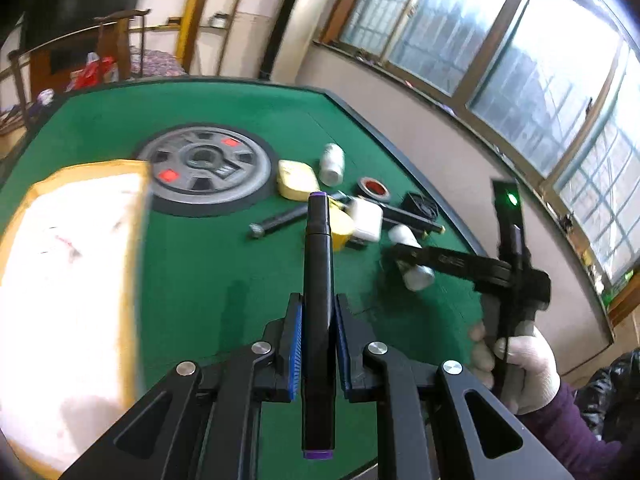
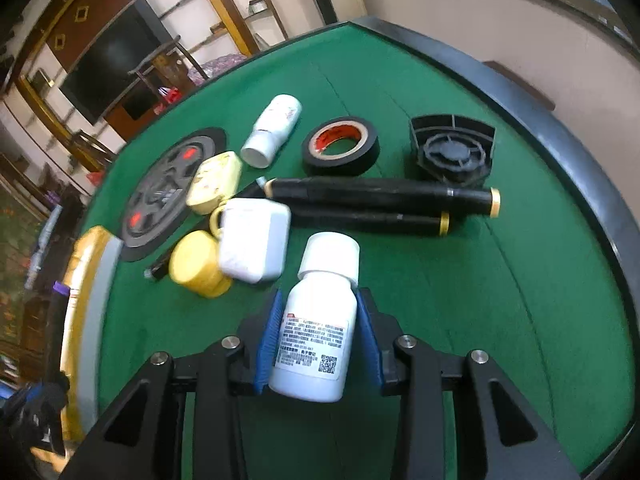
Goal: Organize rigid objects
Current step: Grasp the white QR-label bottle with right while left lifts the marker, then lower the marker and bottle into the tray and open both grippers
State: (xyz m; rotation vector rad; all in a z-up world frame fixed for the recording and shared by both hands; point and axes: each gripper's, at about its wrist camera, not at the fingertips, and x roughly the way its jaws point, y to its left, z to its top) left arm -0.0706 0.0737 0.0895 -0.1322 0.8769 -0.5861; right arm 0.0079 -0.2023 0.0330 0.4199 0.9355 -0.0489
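Both grippers are matte black linkage frames with triangular cut-outs and round silver screw heads. The left gripper [image 1: 318,344] and right gripper [image 2: 318,340] carry ribbed blue pads. The right hand [image 1: 524,364] wears a white knit glove — below it, a dark purple sleeve [image 1: 568,432].

Three markers [image 2: 384,194], two white bottles [image 2: 314,328], one tape roll [image 2: 341,146].
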